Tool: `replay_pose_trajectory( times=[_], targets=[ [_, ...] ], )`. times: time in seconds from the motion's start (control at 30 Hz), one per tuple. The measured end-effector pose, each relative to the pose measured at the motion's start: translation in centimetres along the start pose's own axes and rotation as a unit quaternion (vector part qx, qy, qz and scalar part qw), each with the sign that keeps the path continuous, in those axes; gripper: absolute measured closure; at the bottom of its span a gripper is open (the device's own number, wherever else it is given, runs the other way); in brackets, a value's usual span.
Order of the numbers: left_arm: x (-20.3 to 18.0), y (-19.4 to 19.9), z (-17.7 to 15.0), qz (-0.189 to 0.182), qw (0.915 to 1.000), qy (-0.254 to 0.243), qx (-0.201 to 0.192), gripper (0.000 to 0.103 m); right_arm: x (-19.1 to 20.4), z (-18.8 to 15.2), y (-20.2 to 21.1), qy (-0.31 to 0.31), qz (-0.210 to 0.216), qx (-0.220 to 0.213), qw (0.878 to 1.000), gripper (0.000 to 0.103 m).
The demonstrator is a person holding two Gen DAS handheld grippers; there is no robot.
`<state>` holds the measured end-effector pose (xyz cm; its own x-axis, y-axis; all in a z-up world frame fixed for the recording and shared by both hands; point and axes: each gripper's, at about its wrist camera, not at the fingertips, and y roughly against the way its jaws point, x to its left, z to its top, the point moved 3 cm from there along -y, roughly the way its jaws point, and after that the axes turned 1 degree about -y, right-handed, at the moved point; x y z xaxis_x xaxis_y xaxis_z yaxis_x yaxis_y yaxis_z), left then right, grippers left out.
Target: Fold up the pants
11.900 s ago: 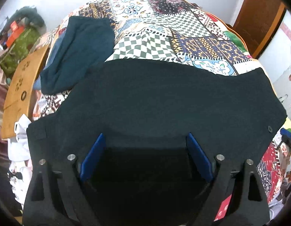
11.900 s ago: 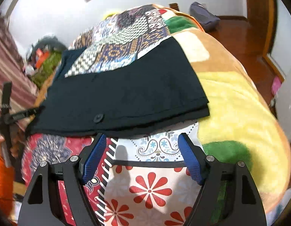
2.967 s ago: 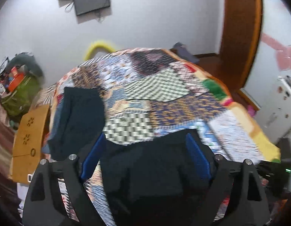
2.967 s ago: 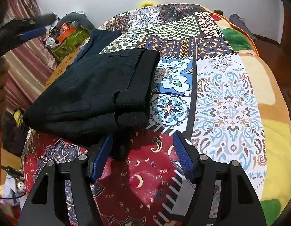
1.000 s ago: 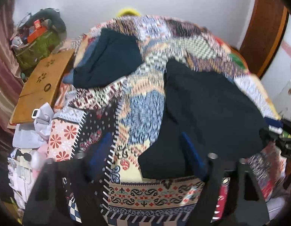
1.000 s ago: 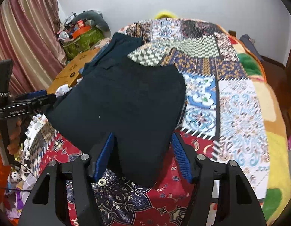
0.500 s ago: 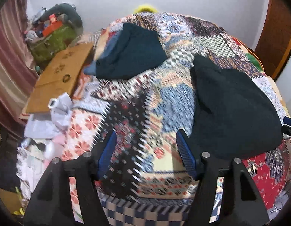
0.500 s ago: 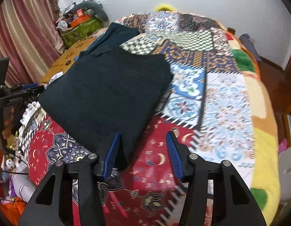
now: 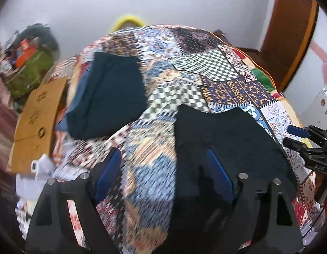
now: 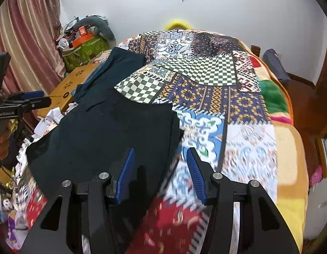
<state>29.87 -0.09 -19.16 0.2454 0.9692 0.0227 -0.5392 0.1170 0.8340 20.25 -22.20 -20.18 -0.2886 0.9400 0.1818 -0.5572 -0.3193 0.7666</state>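
The folded black pants (image 9: 224,139) lie flat on the patterned bedspread (image 9: 155,160). My left gripper (image 9: 163,175) hangs over their left edge with its jaws opening. Its right finger (image 9: 219,178) is above the cloth and its left finger (image 9: 108,174) above the bedspread; the pads press on nothing. In the right wrist view the pants (image 10: 104,137) fill the near left. My right gripper (image 10: 160,177) hovers open over their right edge, its pads apart from the cloth. Each gripper shows in the other's view: the right gripper (image 9: 311,148) and the left gripper (image 10: 21,103).
A second dark teal garment (image 9: 108,93) lies folded at the bed's far left, also in the right wrist view (image 10: 121,67). Beside the bed stand a wooden board (image 9: 34,122), a green bag with clutter (image 10: 85,48) and white cloth (image 9: 34,177). A brown door (image 9: 290,31) is at the right.
The left gripper swung back toward the pants, so its right finger now lies over their left edge, and its jaws stand wider. The right gripper's jaws are narrower than a second ago.
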Motion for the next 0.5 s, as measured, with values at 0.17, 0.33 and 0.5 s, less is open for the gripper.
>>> replay_pose_trajectory(
  times=[0.17,0.33,0.5],
  targets=[
    [-1.4,-5.3,2.3,-0.011,0.9987,-0.009,0.048,0.02,-1.0,1.6,-4.3,-0.013,0.012,0.03,0.999,0.056],
    [-2.2,-9.1,2.8,-0.029,0.9964,-0.022,0.077,0.031,-2.0,3.1,-8.0,-0.028,0.021,0.052,0.998,0.061],
    [-2.1,-10.4,2.3,-0.04,0.9968,-0.016,0.068,0.043,-1.4,3.4,-9.8,0.01,0.023,0.07,0.997,0.077]
  ],
)
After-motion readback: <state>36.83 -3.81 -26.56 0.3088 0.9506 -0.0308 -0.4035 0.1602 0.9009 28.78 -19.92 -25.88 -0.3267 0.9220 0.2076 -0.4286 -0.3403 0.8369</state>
